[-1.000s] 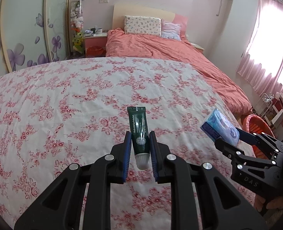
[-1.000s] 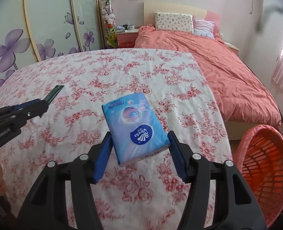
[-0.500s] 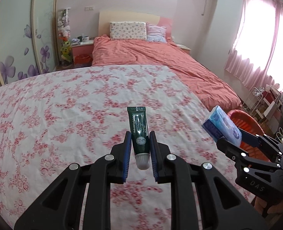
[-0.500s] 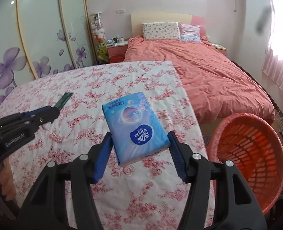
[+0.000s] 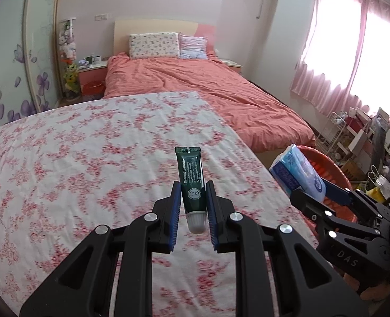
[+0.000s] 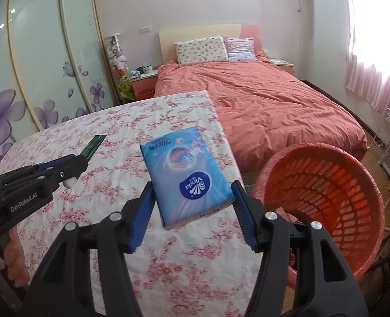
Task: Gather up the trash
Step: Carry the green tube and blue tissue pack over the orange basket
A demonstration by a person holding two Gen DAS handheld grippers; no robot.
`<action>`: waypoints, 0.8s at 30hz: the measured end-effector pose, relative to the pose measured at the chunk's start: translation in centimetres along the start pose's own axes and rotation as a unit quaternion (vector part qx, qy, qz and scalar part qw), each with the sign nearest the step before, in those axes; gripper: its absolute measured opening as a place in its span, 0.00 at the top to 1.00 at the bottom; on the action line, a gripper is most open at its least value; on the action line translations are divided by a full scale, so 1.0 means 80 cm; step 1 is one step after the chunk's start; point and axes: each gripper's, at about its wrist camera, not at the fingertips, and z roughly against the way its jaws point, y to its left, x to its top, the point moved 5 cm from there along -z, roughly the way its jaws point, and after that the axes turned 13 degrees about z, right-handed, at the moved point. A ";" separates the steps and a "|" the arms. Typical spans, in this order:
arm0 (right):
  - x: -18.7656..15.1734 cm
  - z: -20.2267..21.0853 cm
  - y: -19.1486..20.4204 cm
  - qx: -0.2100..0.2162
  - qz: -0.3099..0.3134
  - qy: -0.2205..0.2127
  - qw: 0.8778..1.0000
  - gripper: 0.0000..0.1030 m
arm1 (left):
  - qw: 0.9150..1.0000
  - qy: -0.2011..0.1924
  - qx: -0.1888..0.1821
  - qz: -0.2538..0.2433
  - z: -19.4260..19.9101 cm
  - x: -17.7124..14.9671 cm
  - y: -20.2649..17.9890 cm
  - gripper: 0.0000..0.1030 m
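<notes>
A round orange slotted plastic basket (image 6: 324, 200) stands open-topped just beside the floral-sheeted table's (image 6: 110, 198) right edge. A coral-covered bed (image 6: 269, 105) blocks the far side.

The left gripper (image 5: 193, 206) is holding the tube (image 5: 190, 177) upright between its jaws, cap toward the camera, above the table cloth (image 5: 76, 163). To its right, the right gripper (image 6: 192, 206) is gripping the tissue pack (image 6: 185, 174) flat between its jaws, over the table's right edge. The basket (image 6: 324, 198) is standing on the floor just right of the table, tilted, mouth facing the grippers. The bed (image 6: 269, 100) is lying behind the table and basket, pillows (image 6: 201, 50) at its far end.
</notes>
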 end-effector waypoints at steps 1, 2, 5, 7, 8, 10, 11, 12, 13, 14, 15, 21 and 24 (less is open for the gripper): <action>-0.002 0.002 -0.006 -0.003 -0.006 -0.001 1.000 0.44 | 1.000 0.001 -0.003 -0.002 -0.001 -0.001 -0.004 0.82; -0.004 0.004 -0.010 -0.005 -0.009 -0.002 1.000 0.44 | 1.000 0.002 -0.006 -0.003 -0.002 -0.002 -0.009 0.82; -0.010 0.009 -0.023 -0.015 -0.019 -0.005 1.000 0.44 | 1.000 0.004 -0.018 -0.006 -0.005 -0.004 -0.023 0.82; -0.014 0.015 -0.034 -0.026 -0.027 -0.008 0.999 0.44 | 1.000 0.005 -0.028 -0.006 -0.006 -0.006 -0.032 0.82; -0.016 0.017 -0.038 -0.030 -0.031 -0.010 0.999 0.44 | 0.999 0.006 -0.033 -0.007 -0.006 -0.007 -0.038 0.82; -0.019 0.024 -0.050 -0.042 -0.039 -0.015 0.998 0.44 | 0.999 0.007 -0.044 -0.010 -0.008 -0.009 -0.050 0.82; -0.021 0.026 -0.056 -0.046 -0.042 -0.017 0.998 0.44 | 0.999 0.008 -0.048 -0.011 -0.009 -0.011 -0.056 0.82; -0.024 0.030 -0.063 -0.054 -0.047 -0.021 0.997 0.44 | 0.999 0.008 -0.051 -0.012 -0.010 -0.013 -0.062 0.82; -0.025 0.032 -0.068 -0.058 -0.050 -0.023 0.997 0.44 | 0.998 0.010 -0.057 -0.013 -0.010 -0.014 -0.068 0.82; -0.028 0.035 -0.075 -0.065 -0.055 -0.025 0.996 0.44 | 0.998 0.011 -0.062 -0.014 -0.012 -0.015 -0.075 0.82; -0.029 0.038 -0.081 -0.070 -0.059 -0.027 0.995 0.44 | 0.998 0.012 -0.067 -0.016 -0.013 -0.017 -0.082 0.82; -0.047 0.054 -0.124 -0.108 -0.087 -0.034 0.990 0.44 | 0.995 0.022 -0.095 -0.026 -0.023 -0.025 -0.119 0.82; -0.056 0.060 -0.145 -0.122 -0.103 -0.034 0.987 0.44 | 0.993 0.028 -0.110 -0.032 -0.028 -0.031 -0.142 0.82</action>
